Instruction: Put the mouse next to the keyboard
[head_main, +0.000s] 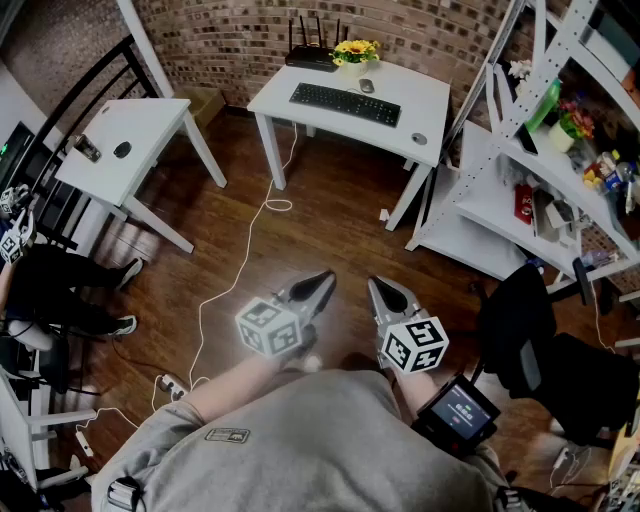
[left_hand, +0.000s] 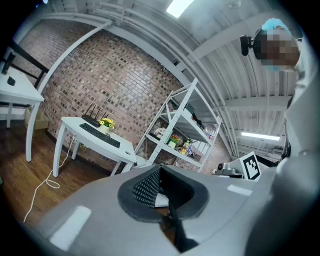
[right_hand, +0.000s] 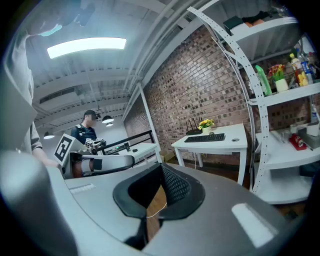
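Both the left hand-held gripper (head_main: 325, 279) and the right hand-held gripper (head_main: 379, 286) are clenched on nothing, near the person's body and well apart from either table. A dark mouse (head_main: 122, 149) lies by the side table's (head_main: 150, 115) left edge. The keyboard (head_main: 345, 103) is on the far table (head_main: 425, 100), and a grey mouse-like thing (head_main: 367, 86) lies by its back edge. The carry probably remains.

An office-like workroom: brick wall (head_main: 230, 40), wood floor (head_main: 330, 230), white desk (head_main: 425, 95) with keyboard (head_main: 345, 103) and router (head_main: 310, 57), metal shelving (head_main: 500, 205).
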